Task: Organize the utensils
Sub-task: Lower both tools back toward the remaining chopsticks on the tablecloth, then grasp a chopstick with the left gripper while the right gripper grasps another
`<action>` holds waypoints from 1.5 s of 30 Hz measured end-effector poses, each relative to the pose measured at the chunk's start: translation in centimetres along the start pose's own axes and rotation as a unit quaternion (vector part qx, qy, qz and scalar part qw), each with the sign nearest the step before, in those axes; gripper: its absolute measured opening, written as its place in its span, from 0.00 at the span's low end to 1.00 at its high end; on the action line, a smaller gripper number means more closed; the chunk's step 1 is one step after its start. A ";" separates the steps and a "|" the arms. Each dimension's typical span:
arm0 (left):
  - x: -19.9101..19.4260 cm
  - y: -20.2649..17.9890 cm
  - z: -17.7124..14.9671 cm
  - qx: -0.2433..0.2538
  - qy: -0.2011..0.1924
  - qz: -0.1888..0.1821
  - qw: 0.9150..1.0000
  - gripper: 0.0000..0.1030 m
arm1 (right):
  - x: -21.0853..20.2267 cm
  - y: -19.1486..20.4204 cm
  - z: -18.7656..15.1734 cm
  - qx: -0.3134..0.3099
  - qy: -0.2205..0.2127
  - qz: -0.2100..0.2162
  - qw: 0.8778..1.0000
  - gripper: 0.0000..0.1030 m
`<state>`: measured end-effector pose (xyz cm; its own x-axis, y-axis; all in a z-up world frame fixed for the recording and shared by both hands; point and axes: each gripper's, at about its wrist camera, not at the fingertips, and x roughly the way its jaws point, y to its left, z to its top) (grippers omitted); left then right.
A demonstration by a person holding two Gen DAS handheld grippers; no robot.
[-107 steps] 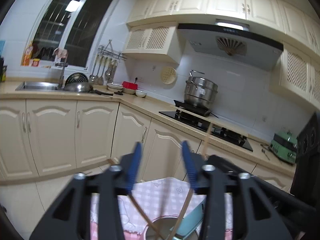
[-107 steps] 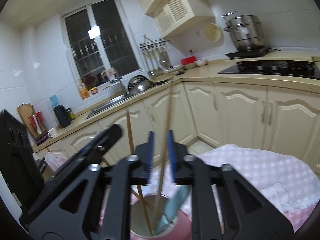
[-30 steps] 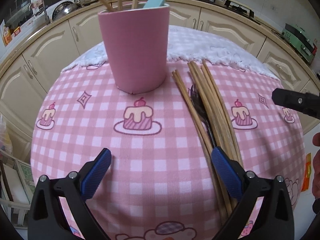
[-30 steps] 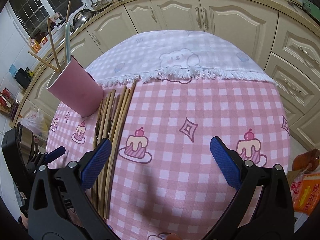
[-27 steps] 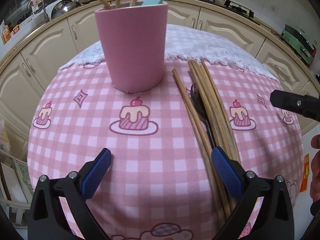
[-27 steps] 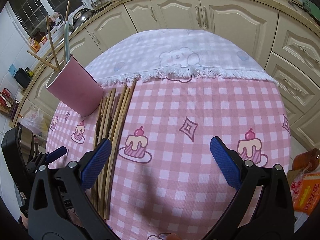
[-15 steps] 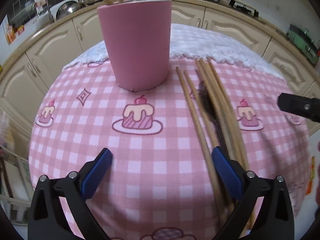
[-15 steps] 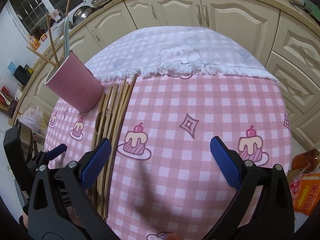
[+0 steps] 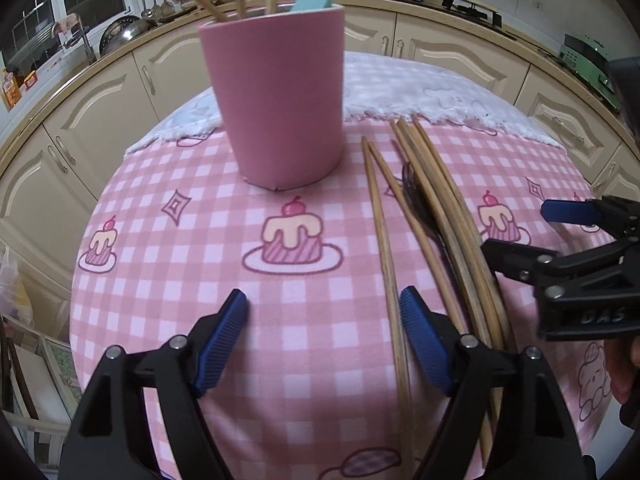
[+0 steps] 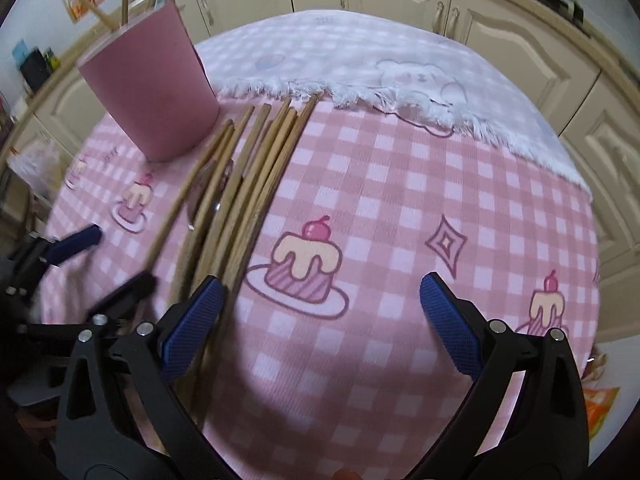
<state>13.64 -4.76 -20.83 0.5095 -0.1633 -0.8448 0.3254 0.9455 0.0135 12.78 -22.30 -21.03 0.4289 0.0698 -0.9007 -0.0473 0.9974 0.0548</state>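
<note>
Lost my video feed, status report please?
Left gripper open, closing, nothing between. Right gripper open, empty. Chopsticks on cloth beside pink cup. Nothing in the way.

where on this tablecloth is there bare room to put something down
Free: the checked cloth between the chopsticks and the far fringe, out to its edge by the cabinets, and the patch before the pink cup, beside the leftmost chopstick. Crowded: the strip beside the cup, where chopsticks and a dark spoon lie bunched, with both the left gripper and right gripper closing in.
</note>
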 end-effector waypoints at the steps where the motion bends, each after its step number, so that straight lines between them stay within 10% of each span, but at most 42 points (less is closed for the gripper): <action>1: 0.0 0.1 0.0 0.000 0.000 -0.001 1.000 0.75 | 0.0 0.0 0.0 -0.001 0.001 -0.001 1.000 0.94; 33: 2.7 -0.7 4.3 0.055 0.036 -0.016 0.998 0.75 | 1.0 -0.7 2.9 0.019 0.030 -0.031 0.999 0.75; 35: 2.9 -0.6 4.9 0.057 0.042 -0.036 0.997 0.55 | 1.1 -0.2 3.4 0.005 0.027 -0.029 0.999 0.63; 38: 2.5 -0.4 5.1 0.057 0.045 -0.055 0.996 0.06 | 0.6 -0.3 3.5 -0.001 0.022 -0.012 1.000 0.15; 45: 1.1 0.4 3.2 0.037 0.033 -0.082 0.995 0.06 | -1.5 -2.4 2.4 0.031 -0.023 0.056 0.998 0.06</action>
<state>16.90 -5.43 -20.09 0.3924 -0.2935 -0.8717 0.4590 0.8838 -0.0910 14.39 -24.79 -18.81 0.4645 0.1796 -0.8672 -0.0414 0.9826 0.1813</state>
